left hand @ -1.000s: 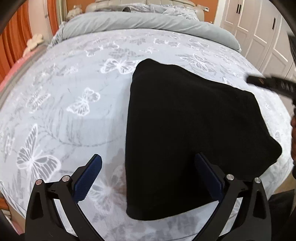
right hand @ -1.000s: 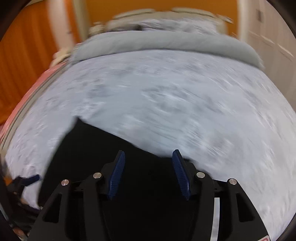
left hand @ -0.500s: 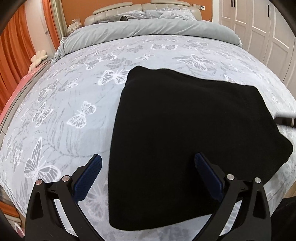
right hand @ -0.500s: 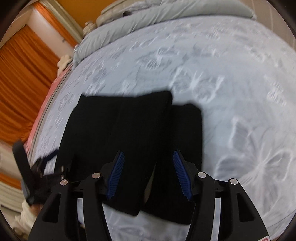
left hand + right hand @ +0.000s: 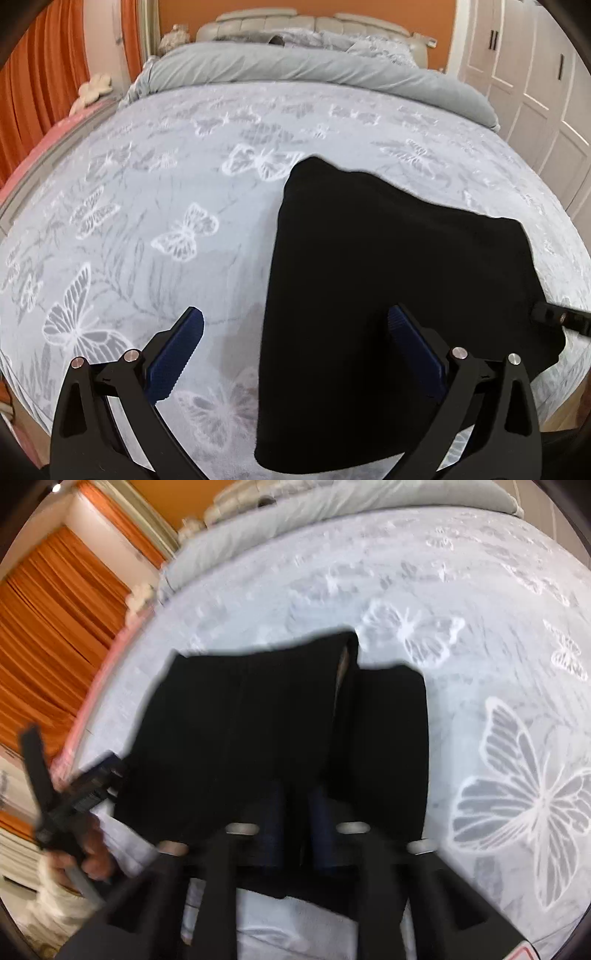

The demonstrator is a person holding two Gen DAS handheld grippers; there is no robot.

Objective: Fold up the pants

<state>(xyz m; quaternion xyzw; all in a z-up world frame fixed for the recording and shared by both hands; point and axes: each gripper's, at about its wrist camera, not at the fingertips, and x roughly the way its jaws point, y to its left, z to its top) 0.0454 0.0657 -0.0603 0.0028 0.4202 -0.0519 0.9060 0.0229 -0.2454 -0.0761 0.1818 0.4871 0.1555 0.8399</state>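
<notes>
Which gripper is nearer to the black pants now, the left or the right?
Right. The right gripper is at the pants' near edge, fingers close together. The left gripper hovers open above their left edge.

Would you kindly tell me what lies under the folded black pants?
The folded black pants lie on the pale grey butterfly-print bedspread, which shows on every side. The bedspread directly beneath them is covered, so anything there cannot be seen.
</notes>
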